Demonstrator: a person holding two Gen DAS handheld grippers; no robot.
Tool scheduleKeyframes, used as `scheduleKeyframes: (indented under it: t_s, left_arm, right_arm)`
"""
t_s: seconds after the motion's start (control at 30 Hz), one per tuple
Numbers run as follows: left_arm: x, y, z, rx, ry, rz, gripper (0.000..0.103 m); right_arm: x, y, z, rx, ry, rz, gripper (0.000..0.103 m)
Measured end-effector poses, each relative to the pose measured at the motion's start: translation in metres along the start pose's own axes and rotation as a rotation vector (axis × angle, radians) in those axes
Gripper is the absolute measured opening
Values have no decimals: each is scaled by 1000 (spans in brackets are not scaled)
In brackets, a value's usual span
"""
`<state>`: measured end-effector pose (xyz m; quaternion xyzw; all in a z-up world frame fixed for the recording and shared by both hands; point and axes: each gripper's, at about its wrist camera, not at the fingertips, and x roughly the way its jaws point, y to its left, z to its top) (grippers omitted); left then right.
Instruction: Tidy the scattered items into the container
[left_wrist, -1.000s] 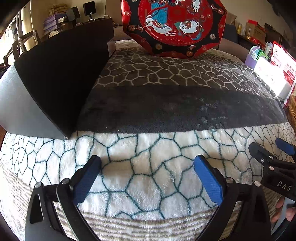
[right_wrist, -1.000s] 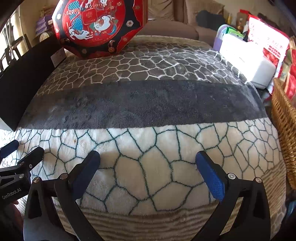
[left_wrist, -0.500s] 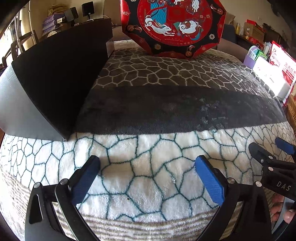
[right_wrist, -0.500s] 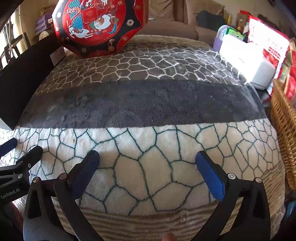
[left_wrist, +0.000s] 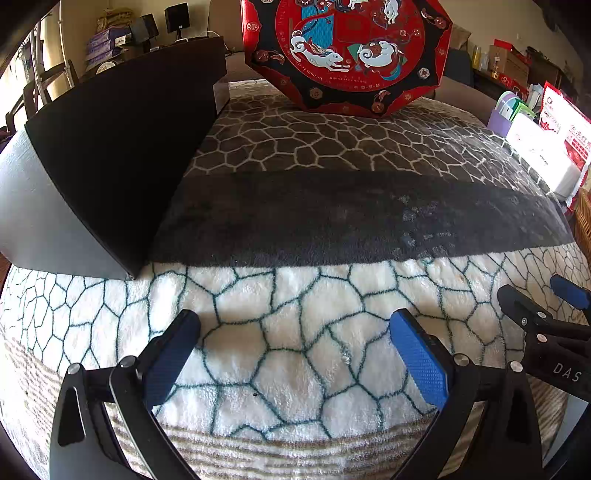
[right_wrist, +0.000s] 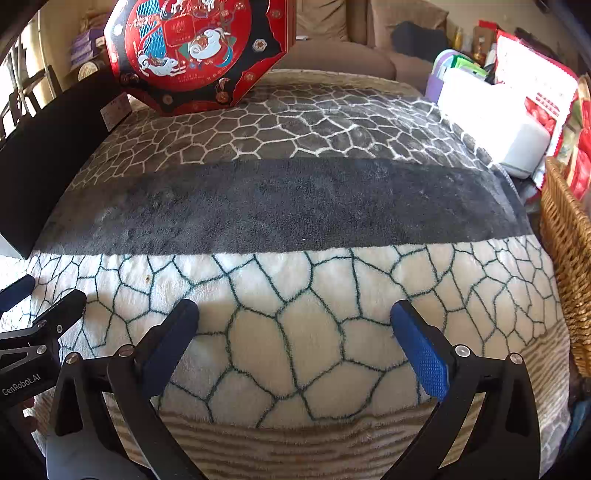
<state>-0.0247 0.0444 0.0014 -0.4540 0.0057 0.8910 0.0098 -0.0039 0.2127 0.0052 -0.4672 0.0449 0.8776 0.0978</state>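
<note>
A red and black octagonal box (left_wrist: 347, 55) (right_wrist: 195, 51) stands tilted at the far end of a patterned blanket (left_wrist: 314, 206). A large black box (left_wrist: 110, 147) (right_wrist: 48, 158) sits on the left. My left gripper (left_wrist: 295, 354) hovers open over the blanket's white near part, nothing between its blue pads. My right gripper (right_wrist: 295, 350) is open too, low over the same white part, holding nothing. Each gripper shows at the edge of the other's view. No loose small items are visible on the blanket.
A wicker basket (right_wrist: 569, 251) stands at the right edge of the blanket. Behind it sit a white box (right_wrist: 495, 122) (left_wrist: 539, 158), red packages (right_wrist: 535, 88) and a purple holder (left_wrist: 506, 114). A sofa (right_wrist: 332, 55) is at the back.
Both views have crept slightly forward and tilted; the octagonal box sits a little higher in frame. Both grippers stay open and empty.
</note>
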Motion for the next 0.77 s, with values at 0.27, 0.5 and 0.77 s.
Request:
scheduleKeyframes:
  t_s: [0.27, 0.5, 0.77]
  left_arm:
    - [0, 0, 1, 2, 0, 4, 103]
    - [1, -1, 2, -5, 1, 6, 103]
    - [1, -1, 2, -5, 1, 7, 103]
  right_arm:
    - [0, 0, 0, 0, 0, 0, 103]
    - [0, 1, 0, 0, 0, 0, 103]
    - [0, 0, 0, 0, 0, 0, 103]
